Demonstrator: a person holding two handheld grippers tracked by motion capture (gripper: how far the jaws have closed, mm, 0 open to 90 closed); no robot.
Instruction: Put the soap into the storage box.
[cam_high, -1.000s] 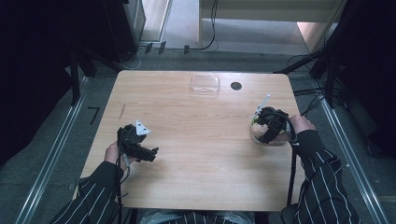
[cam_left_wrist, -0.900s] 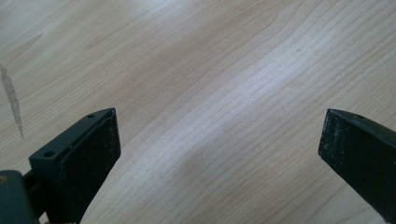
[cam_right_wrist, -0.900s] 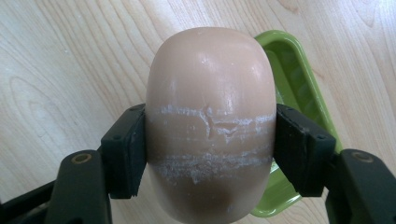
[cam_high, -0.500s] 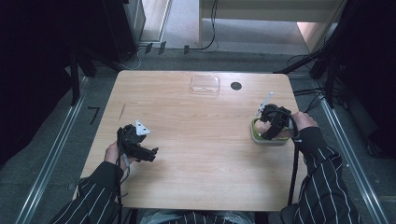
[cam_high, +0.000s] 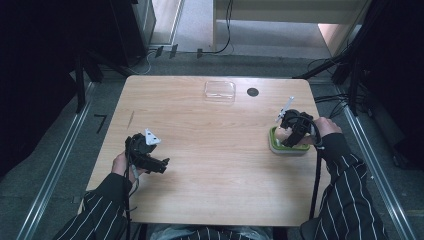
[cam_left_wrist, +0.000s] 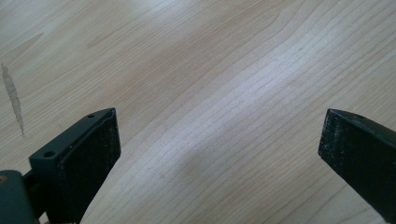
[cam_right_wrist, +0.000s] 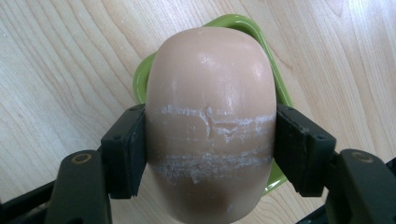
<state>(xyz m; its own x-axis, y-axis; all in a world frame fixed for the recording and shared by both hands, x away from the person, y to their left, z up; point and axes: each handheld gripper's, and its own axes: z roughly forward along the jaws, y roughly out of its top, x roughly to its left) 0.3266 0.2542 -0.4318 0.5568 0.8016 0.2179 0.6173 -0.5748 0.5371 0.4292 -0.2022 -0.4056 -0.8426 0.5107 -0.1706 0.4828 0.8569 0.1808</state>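
Right gripper (cam_right_wrist: 210, 154): clamping a beige bar of soap (cam_right_wrist: 210, 126) by its two long sides, pads pressing flush against it, lower centre of the right gripper view. Soap: hovering over or sitting in a green soap dish (cam_right_wrist: 261, 46) — impossible to tell which — with the dish rim showing past it at the upper right. In the high view, dish (cam_high: 289, 148) lying at mid right on the wooden table (cam_high: 215, 150).

Left gripper (cam_left_wrist: 219, 154): standing wide open, gripping nothing, pointing at bare wood; lower left of the high view (cam_high: 163, 164).

Clear plastic box (cam_high: 219, 90): resting at top centre, beside a dark round mark (cam_high: 252, 92).
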